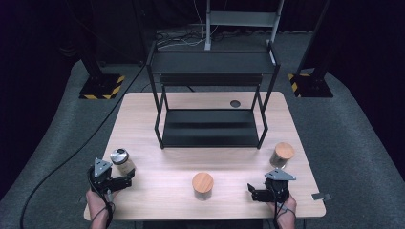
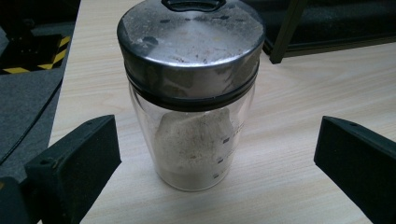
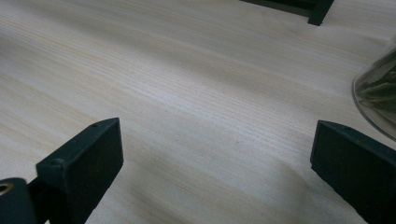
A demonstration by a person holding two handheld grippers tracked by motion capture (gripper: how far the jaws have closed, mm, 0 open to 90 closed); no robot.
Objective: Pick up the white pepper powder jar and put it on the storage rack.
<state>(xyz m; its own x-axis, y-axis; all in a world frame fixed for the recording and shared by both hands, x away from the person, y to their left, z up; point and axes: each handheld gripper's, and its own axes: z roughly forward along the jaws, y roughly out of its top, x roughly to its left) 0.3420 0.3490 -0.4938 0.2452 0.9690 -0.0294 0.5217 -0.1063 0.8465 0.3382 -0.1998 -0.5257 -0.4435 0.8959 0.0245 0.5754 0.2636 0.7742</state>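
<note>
Left gripper (image 2: 217,154), jaws spread, straddles without touching one clear glass jar with a steel lid (image 2: 191,93) holding pale powder. Right gripper (image 3: 217,158), likewise released, rests beside two cork-lidded glass jars (image 1: 202,185), one (image 3: 378,91) holding something greenish.

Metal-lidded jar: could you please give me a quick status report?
Left gripper open, jar between jaws, untouched. Right gripper open over bare table. Nothing in the way.

Pretty dark room, grey carpet floor (image 1: 353,143). Light wood table (image 1: 162,181) with a black two-tier metal rack (image 1: 210,124) at its back, hazard-striped stand bases (image 1: 101,87) on the carpet behind.
</note>
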